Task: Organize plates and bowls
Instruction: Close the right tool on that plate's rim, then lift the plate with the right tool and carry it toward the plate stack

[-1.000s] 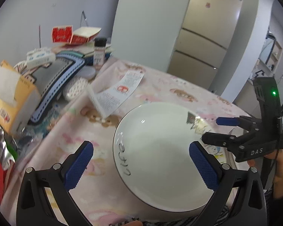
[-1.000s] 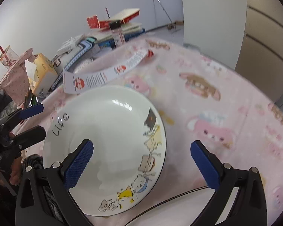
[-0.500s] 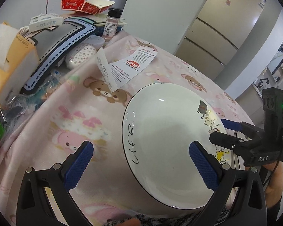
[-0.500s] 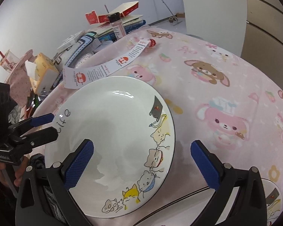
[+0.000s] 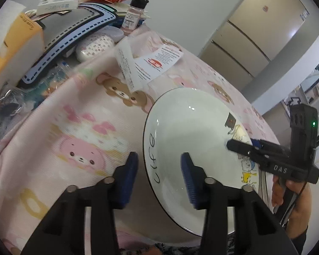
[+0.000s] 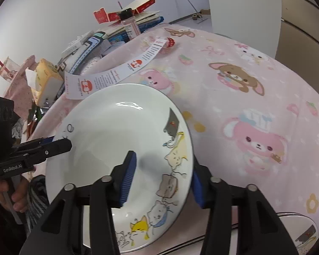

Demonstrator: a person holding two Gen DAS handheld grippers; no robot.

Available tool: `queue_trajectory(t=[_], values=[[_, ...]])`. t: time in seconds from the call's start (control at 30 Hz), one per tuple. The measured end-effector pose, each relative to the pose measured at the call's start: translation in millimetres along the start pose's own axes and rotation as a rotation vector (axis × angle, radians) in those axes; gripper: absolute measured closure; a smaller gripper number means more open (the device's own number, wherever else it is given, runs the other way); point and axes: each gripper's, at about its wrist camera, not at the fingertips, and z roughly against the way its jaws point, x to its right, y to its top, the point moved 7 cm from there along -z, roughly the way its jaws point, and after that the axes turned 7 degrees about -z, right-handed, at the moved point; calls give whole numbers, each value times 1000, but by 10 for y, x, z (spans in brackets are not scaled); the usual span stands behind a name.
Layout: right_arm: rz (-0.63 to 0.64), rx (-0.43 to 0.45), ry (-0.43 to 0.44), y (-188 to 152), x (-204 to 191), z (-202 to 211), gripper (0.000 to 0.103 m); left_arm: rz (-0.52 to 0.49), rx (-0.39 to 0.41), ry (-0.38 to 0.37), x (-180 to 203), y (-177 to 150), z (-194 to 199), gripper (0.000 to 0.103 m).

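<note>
A white deep plate [image 5: 191, 146] with cartoon cats and the word "life" on its rim sits on the pink cartoon tablecloth [image 5: 78, 127]. My left gripper [image 5: 159, 167] has its blue pads on either side of the plate's left rim, at the "life" lettering. My right gripper [image 6: 161, 170] has its pads on either side of the plate's [image 6: 117, 148] right rim, at the cats. Both look shut on the rim. The right gripper also shows in the left wrist view [image 5: 255, 148], the left one in the right wrist view [image 6: 53, 144].
A pile of boxes, a tissue box [image 5: 12, 40], a spice jar [image 5: 134, 10] and a leaflet [image 5: 155, 63] crowd the table's far left. A second plate's rim [image 6: 297, 229] shows at the lower right. A fridge [image 5: 255, 34] stands behind the table.
Both grippers have closed from wide open onto opposite rims of the plate. Both have moved in closer to it.
</note>
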Motion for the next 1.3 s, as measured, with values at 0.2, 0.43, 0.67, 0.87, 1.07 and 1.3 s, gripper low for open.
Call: queue_trajectory(t=[0.2, 0.43, 0.67, 0.87, 1.07, 1.3], values=[[-15, 16, -13, 17, 41, -5, 68, -27, -6, -12, 60, -31, -29, 67], [-16, 22, -7, 26, 9, -22, 64, -34, 9, 26, 31, -37, -28, 80], [-92, 97, -28, 76, 140, 68, 81, -57, 41, 43, 55, -18, 22, 85], [-101, 197, -22, 125, 98, 372, 84, -86, 100, 20, 147, 43, 125, 85], [-68, 279, -74, 210, 7, 658, 85, -102, 180, 11, 274, 155, 283, 85], [-80, 353, -124, 177, 136, 1233, 86, -177, 220, -54, 737, 278, 451, 85]])
